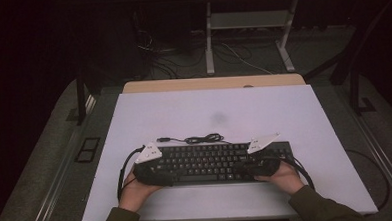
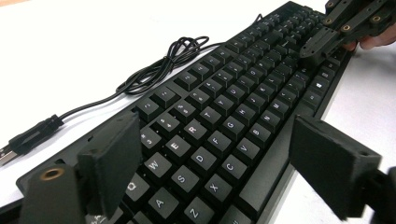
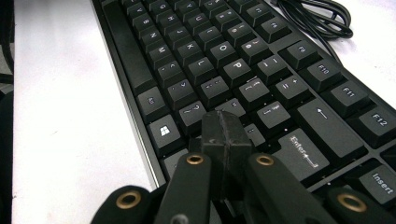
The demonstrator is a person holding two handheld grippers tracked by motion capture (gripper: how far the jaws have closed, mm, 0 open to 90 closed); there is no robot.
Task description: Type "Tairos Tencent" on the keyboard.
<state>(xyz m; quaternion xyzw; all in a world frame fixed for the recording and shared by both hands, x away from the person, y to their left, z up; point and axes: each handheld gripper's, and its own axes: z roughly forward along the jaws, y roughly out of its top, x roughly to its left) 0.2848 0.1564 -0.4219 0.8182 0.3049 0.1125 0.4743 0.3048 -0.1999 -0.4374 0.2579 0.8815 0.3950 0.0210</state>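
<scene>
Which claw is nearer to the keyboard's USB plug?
Left. The left claw sits over the keyboard's left end, just below the USB plug lying on the table. The right claw rests shut on keys near the right end, farther from the plug.

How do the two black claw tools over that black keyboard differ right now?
The left gripper has its jaws spread wide over the black keyboard's letter end; the right gripper has its jaws pressed together, tip near the Shift and Enter keys. The left straddles the keys; the right pokes at them. Both are black and hand-held.
</scene>
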